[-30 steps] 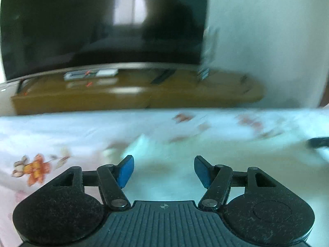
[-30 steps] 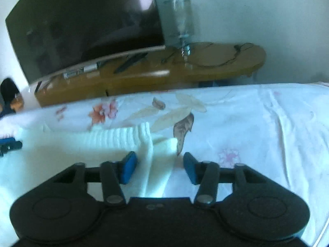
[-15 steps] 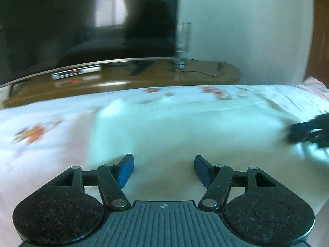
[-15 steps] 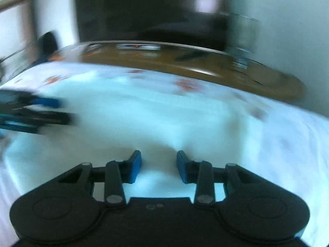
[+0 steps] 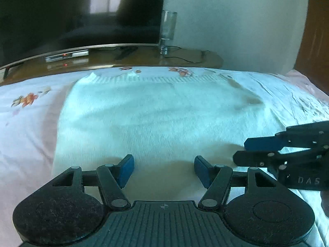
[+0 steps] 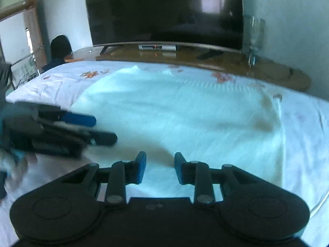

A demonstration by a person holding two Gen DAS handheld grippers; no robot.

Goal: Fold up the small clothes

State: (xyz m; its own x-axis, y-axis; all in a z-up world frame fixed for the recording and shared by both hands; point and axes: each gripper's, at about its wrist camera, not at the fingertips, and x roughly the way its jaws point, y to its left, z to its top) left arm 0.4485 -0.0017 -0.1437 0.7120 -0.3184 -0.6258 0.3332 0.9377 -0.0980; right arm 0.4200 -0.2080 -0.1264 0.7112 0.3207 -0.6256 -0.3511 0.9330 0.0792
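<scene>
The white knit sweater (image 5: 160,119) now lies spread on the bed (image 5: 26,127); left hand-held gripper (image 5: 163,169) wide, right hand-held gripper (image 6: 160,169) narrower, both empty at its near edge.

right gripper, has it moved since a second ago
Yes. The right gripper swung left: the glass went from centre to far right, with the sweater now ahead.

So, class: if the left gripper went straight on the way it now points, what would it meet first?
Most likely the white knit garment spread on the floral sheet. The left gripper, jaws open, already sits low over its near edge. Depth is unclear, so a slightly raised path might skim over it.
</scene>
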